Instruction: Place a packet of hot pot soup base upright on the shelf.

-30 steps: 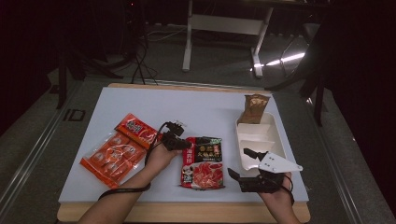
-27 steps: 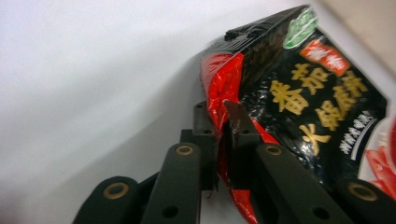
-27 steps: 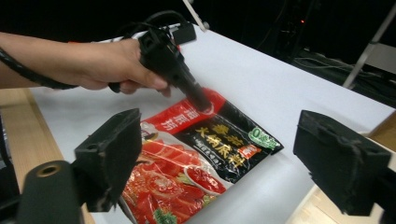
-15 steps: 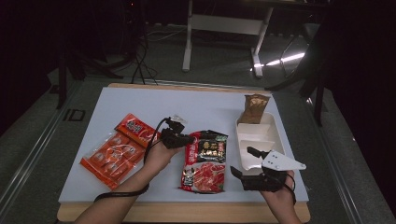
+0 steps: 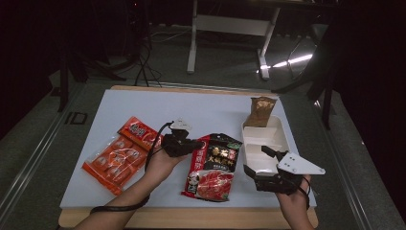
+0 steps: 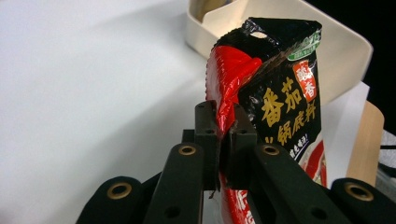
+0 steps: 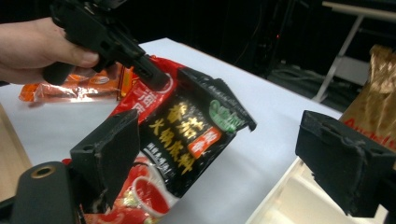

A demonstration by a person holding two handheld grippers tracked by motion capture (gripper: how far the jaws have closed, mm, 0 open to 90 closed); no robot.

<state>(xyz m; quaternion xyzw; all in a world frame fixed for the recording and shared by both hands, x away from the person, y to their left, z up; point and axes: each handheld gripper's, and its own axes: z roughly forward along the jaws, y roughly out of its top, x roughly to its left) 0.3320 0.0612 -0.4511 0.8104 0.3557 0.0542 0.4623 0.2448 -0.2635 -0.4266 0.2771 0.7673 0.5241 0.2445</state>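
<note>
Black-and-red foil soup-base pouch point(image 6: 275, 98) hung pinched in your left gripper point(image 6: 225, 128); your right gripper point(image 5: 262, 162) gaped wide, near the white tray point(image 5: 253, 140).

I see the pouch point(image 5: 212, 167), a flat black-and-red plastic packet with gold characters, a small green mark near its top and a tomato picture on its lower red part. It sits just beside the white tray point(image 5: 268, 143), on the tray's left in the high view. Its upper left edge is lifted off the table, pinched and creased there, so the top tilts up while the lower end rests on the table, near the front edge. The black top seam has a hang hole.
</note>
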